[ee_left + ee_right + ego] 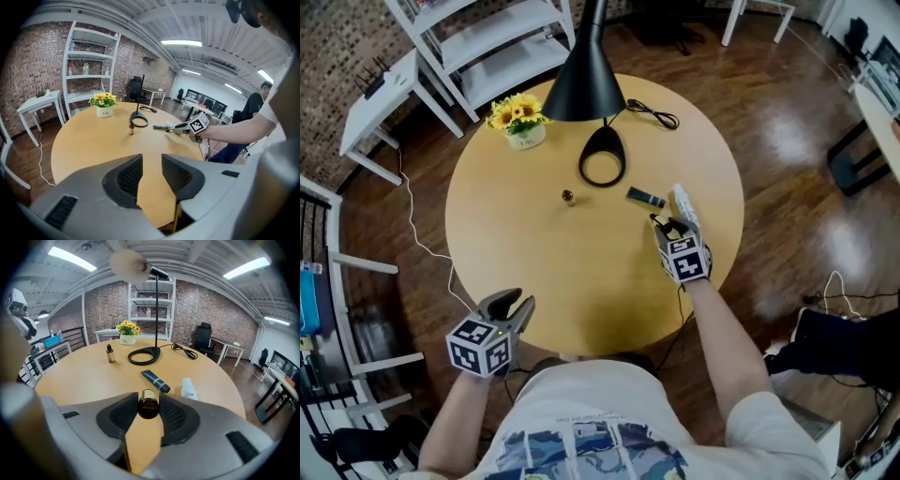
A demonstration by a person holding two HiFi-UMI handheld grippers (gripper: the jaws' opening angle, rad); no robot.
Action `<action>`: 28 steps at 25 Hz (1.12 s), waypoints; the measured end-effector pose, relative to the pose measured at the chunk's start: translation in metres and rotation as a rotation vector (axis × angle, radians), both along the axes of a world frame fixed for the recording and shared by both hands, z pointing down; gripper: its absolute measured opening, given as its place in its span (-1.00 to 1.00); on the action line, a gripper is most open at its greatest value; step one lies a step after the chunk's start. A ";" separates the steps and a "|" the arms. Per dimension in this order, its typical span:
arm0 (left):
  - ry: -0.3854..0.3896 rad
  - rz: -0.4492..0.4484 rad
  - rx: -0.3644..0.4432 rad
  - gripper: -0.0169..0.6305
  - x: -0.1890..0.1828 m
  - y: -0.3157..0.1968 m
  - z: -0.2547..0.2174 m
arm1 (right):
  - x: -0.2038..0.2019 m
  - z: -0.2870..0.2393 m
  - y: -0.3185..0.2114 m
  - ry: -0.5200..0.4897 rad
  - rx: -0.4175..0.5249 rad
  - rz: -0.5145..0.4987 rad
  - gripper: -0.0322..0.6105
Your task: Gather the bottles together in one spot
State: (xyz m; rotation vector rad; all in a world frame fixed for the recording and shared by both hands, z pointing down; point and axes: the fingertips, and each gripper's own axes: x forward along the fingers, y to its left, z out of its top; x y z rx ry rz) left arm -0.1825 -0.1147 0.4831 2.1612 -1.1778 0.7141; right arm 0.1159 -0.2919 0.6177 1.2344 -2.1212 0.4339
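Left gripper (pixel 151 163): held back at the near left rim of the round pale wooden table (pixel 534 262). Its jaws are parted and nothing is held; only bare table top is seen between them. It is angled downward, with the forearm kept close to the body.

Centre: a small amber dropper bottle (pixel 568 197) stands upright beside the black ring-shaped lamp base (pixel 602 170), well apart from the other containers.

Right of centre: a dark blue squeeze tube (pixel 645 197) and a white plastic bottle (pixel 683 201) lie on their sides, near each other.

Right gripper (pixel 668 225): its jaws are clamped on a squat brown glass bottle with a cream label (pixel 149 405). This bottle appears to lie on its side, one round end toward the camera, just short of the tube and the white bottle. The right arm is stretched forward over the near right rim, and the gripper is slanted down toward the surface.

Step in hand, as judged: securing the brown bottle for gathering. The pads are best kept centred on its round body, since glass may roll or slip. It would then be carried low and set down beside the tube and the white bottle without knocking them.
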 end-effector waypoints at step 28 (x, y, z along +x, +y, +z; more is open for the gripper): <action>0.875 0.682 -0.094 -0.53 0.124 0.044 -0.113 | -0.131 -0.235 0.245 -1.153 -0.075 -0.006 -0.46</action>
